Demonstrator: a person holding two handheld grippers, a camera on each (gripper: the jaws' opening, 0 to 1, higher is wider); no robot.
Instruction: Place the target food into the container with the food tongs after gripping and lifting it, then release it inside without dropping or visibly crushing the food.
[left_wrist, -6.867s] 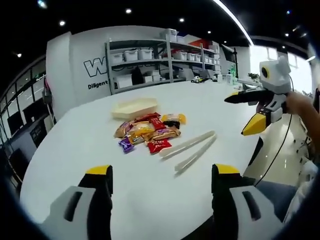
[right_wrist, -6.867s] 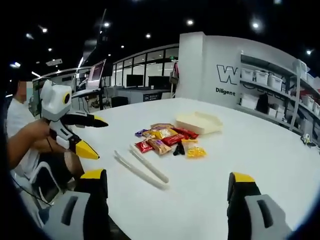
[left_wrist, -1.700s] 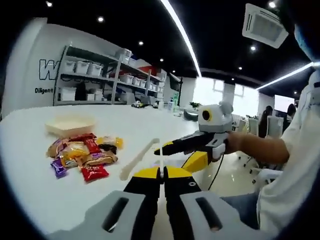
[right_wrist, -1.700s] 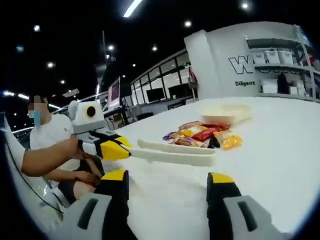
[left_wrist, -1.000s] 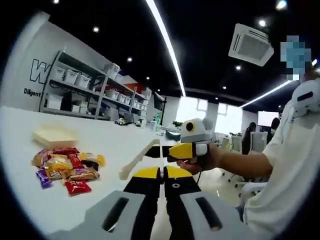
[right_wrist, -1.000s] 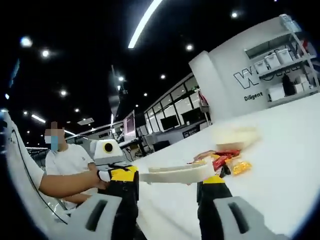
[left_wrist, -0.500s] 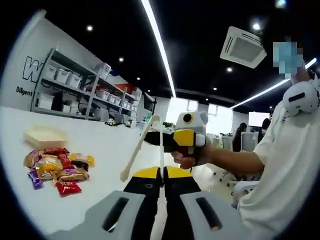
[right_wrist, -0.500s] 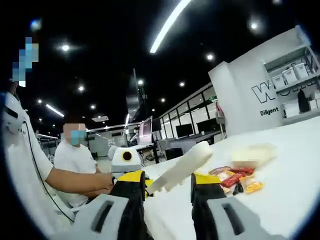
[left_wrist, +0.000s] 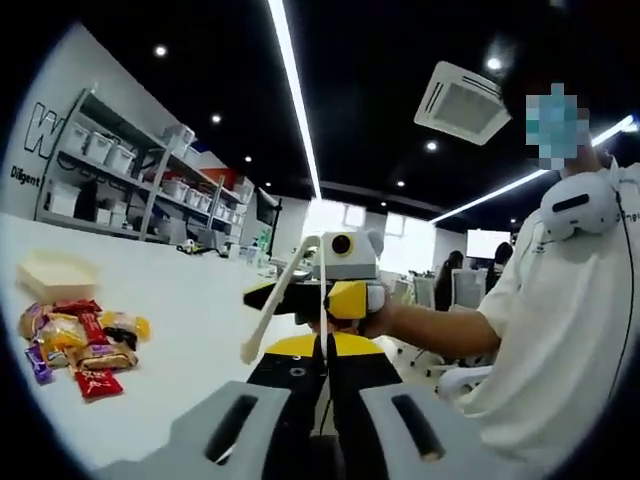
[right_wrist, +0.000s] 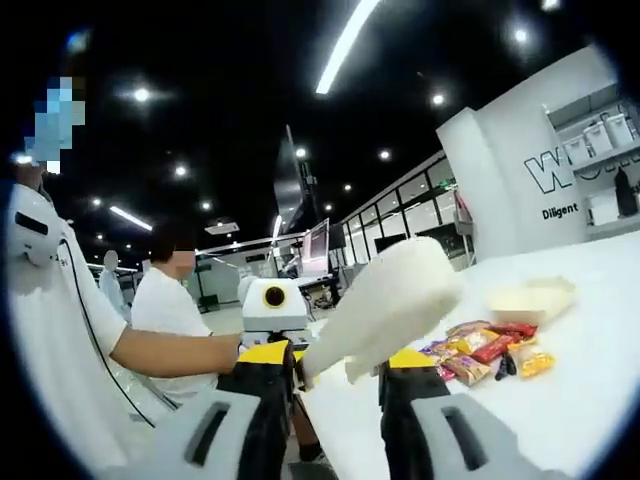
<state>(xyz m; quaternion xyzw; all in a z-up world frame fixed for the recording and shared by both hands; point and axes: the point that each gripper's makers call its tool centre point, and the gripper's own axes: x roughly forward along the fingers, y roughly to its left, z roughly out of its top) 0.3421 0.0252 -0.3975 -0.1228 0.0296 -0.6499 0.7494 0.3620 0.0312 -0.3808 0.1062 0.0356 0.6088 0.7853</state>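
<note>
Tongs (right_wrist: 385, 297) held aloft between the right gripper (right_wrist: 335, 375) fingers.
Long axis tilted, free ends raised beyond the fingers; left gripper (left_wrist: 322, 352) fingers closed together, nothing visibly gripped.

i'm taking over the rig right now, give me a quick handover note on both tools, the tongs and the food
Left tool: shut on the thin end of the food tongs, which are lifted off the table.
Right tool: shut around the tongs from the other side; the tong arms rise between its jaws.
Wrapped snacks lie in a pile on the table, untouched. The cream container sits just behind them; its inside is not visible.
Done: tongs picked up, held by both tools.
Left: settle the grip, lower the tongs to a snack, grip gently, lift, carry to the container, release inside.
</note>
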